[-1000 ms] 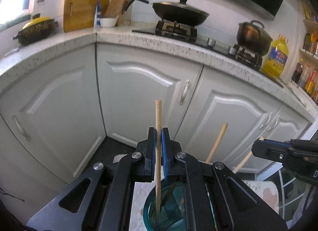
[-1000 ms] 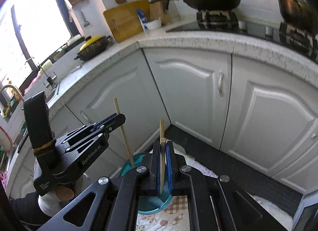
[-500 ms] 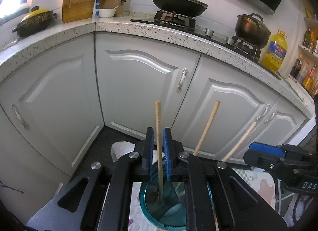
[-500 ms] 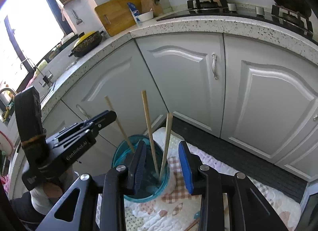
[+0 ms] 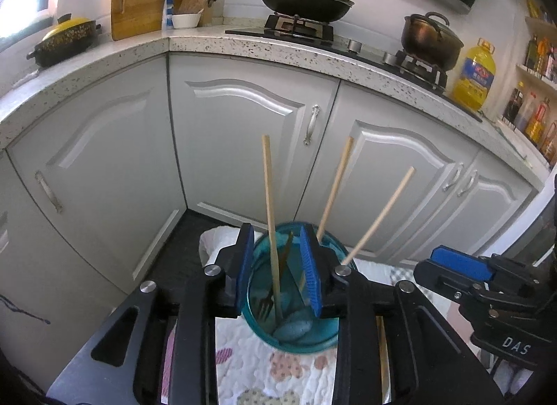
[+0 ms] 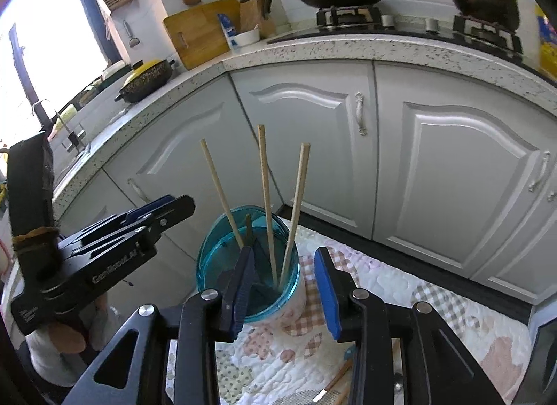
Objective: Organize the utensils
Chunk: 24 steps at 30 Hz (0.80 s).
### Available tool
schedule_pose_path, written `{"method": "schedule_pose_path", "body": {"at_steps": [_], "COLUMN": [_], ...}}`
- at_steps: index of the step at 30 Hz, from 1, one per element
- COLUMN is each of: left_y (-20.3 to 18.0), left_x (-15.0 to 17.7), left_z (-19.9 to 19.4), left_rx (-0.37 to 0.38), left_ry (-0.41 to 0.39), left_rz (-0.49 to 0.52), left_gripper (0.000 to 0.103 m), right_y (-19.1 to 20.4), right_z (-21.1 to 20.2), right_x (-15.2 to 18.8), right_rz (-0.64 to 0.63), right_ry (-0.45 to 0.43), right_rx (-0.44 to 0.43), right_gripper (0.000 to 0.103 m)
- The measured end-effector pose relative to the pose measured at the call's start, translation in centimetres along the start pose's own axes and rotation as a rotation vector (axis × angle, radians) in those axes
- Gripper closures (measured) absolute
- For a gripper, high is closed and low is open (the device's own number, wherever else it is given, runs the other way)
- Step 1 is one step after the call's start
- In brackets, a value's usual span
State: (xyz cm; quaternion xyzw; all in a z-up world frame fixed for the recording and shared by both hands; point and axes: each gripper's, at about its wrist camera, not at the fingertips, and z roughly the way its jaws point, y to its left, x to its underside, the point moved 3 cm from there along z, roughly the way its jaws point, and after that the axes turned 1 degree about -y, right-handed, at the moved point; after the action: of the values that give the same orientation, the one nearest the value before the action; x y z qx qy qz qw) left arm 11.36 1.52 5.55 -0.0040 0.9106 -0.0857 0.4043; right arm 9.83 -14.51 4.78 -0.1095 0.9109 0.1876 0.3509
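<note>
Chopsticks (image 6: pixel 264 203) stood in the teal glass jar (image 6: pixel 209 265), three of them, leaning apart against its rim, with a dark fork (image 5: pixel 266 302) resting tines-down among them; the jar sat on a quilted patchwork cloth (image 6: pixel 400 286) on a low surface in front of the grey cabinets (image 6: pixel 452 168). The left gripper (image 5: pixel 276 272) hung just above the jar's mouth, its blue pads spread to either side of one upright chopstick without touching it; the right gripper (image 6: pixel 285 286) hovered beside the jar with its jaws likewise wide and nothing between them.

The likeliest trouble seemed to be the jar itself; tall, narrow and top-heavy with long sticks, it stood on soft padded fabric, so a nudge from either gripper could have tipped it. The left pads straddled a stick closely; drawing away at a slant might have caught it and levered the jar over or flicked the stick out. A knife-like utensil (image 6: pixel 332 384) lay on the cloth near the right gripper's body, only partly visible; reaching for it might have dragged the cloth, and with it the jar; dropping further utensils in carelessly could have knocked the leaning sticks loose.
</note>
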Motion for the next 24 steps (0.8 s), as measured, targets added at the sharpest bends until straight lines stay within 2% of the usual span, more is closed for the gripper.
{"method": "schedule_pose_path", "body": {"at_steps": [11, 24], "left_y": [-2.3, -7.5], "left_x": [2.4, 5.0], "left_z": [-2.4, -4.4], "left_rx": [0.014, 0.093], "left_ry": [0.014, 0.032], "left_rz": [0.04, 0.114], "left_gripper": [0.075, 0.074], "right_y": [0.1, -2.8], "right_z": [-2.3, -6.8], "right_x": [3.0, 7.0], "right_rz": [0.031, 0.085], "right_ry": [-0.02, -0.036], "right_rx": [0.044, 0.14], "right_gripper": [0.063, 0.063]}}
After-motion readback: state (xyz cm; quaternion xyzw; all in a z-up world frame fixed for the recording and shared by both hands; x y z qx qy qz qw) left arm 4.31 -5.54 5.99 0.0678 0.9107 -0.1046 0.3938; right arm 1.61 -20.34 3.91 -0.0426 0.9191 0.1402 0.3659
